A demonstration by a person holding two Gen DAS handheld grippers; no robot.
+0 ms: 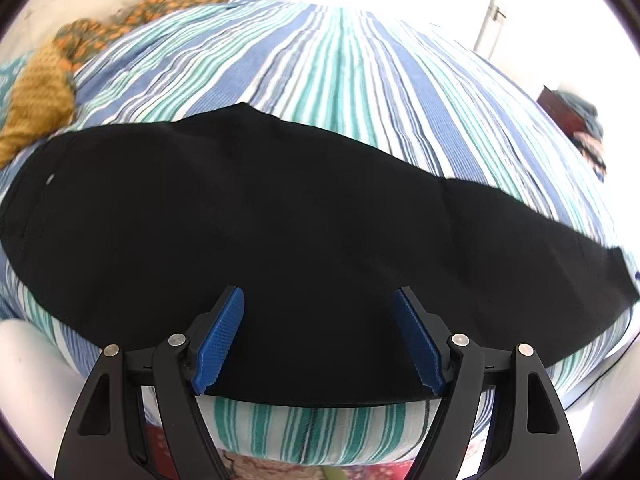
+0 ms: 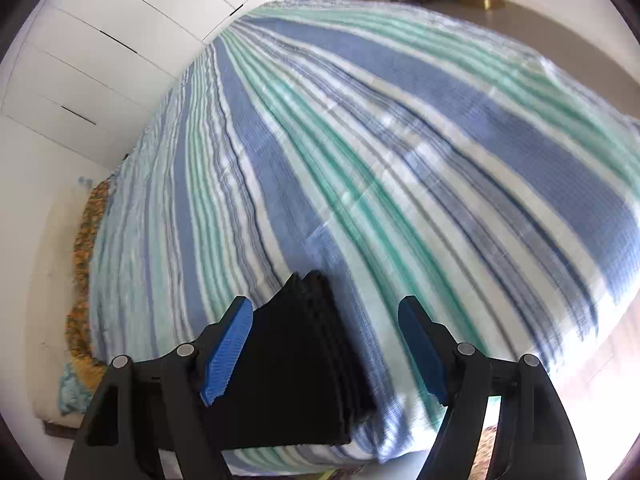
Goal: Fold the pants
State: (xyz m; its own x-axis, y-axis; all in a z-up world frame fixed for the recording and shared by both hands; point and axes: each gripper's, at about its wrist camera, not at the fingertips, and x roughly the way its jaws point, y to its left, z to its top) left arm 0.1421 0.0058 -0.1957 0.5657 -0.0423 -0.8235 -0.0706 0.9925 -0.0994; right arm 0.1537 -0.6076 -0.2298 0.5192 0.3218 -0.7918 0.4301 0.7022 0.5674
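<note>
pants (image 1: 280, 232): black, spread flat across the near part of the bed, long axis running left to right; the right wrist view shows one end (image 2: 304, 364) with layered edges stacked near the bed's front edge.
bed (image 1: 340, 72): covered by a bedspread striped blue, teal and white.
left gripper (image 1: 319, 340): above the pants' near edge, blue fingers (image 1: 222, 340) spread apart, nothing between them.
right gripper (image 2: 324, 352): over the pants' end, fingers (image 2: 228, 356) parted, holding nothing; contact with the cloth cannot be told.
blanket (image 1: 44, 108): mustard and orange patterned, bunched at the bed's far left corner.
cabinets (image 2: 100, 40): white, beside the bed.
</note>
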